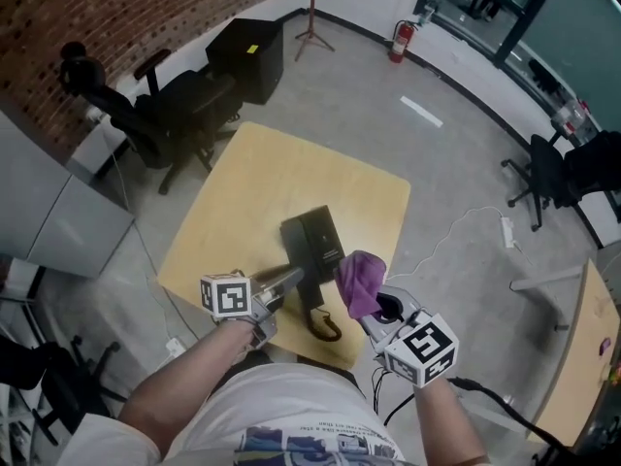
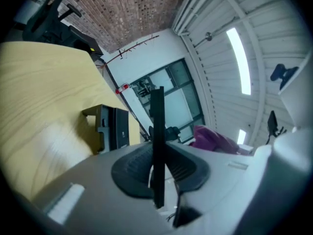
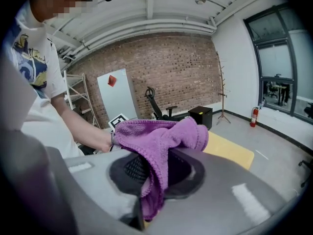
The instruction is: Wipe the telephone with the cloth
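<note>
A black desk telephone [image 1: 312, 241] lies in the middle of the yellow table [image 1: 252, 192]; its base also shows in the left gripper view [image 2: 110, 129]. My left gripper [image 1: 289, 280] [image 2: 157, 166] is shut on the black handset [image 1: 312, 304] [image 2: 157, 131], a narrow dark bar standing upright between the jaws, raised just in front of the base. My right gripper [image 1: 376, 309] [image 3: 156, 173] is shut on a purple cloth [image 1: 359, 282] [image 3: 164, 138], which drapes over its jaws and hangs right beside the handset. The cloth [image 2: 215, 140] also appears at the right of the left gripper view.
Beyond the table's far-left corner stand a black office chair [image 1: 170, 115] and a black cabinet [image 1: 247, 56]. A coat stand [image 1: 312, 8] and a fire extinguisher [image 1: 401, 39] are at the far wall. Another chair [image 1: 553, 173] and a power strip [image 1: 507, 231] are on the right.
</note>
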The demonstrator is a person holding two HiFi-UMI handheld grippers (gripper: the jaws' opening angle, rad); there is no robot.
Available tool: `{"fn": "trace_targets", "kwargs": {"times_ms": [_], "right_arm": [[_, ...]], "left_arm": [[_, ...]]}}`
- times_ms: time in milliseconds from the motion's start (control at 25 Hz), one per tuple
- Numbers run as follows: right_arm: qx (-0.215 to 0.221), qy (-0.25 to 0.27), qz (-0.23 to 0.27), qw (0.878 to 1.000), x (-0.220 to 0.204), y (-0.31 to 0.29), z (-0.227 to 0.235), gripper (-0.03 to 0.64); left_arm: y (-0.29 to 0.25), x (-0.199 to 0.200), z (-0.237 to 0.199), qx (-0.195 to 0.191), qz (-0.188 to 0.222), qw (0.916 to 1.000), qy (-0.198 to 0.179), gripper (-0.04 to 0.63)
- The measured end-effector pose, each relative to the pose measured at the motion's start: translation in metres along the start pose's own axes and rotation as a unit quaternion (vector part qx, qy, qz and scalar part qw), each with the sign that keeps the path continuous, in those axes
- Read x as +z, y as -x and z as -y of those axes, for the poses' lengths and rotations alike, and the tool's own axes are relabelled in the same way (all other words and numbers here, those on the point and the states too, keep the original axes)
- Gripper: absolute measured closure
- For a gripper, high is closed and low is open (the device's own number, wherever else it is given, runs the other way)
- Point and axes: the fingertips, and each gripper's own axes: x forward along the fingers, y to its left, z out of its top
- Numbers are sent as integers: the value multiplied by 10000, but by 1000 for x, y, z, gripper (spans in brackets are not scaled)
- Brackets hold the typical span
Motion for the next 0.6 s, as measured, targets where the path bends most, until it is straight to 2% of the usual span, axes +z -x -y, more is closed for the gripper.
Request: {"fn": "trace_targets", "kwargs": {"times_ms": [160, 360, 600], "right_arm": [[148, 171, 301, 9993, 37, -21, -3, 572], [263, 97, 565, 9980, 73, -40, -8, 572], [196, 128, 542, 9983, 85, -57, -19, 572]], "left_arm": [[10, 0, 24, -217, -138, 9996, -114, 518], [17, -2, 46, -465, -267, 9982, -285, 518], [22, 1, 58, -716, -328, 9964, -320, 517]]}}
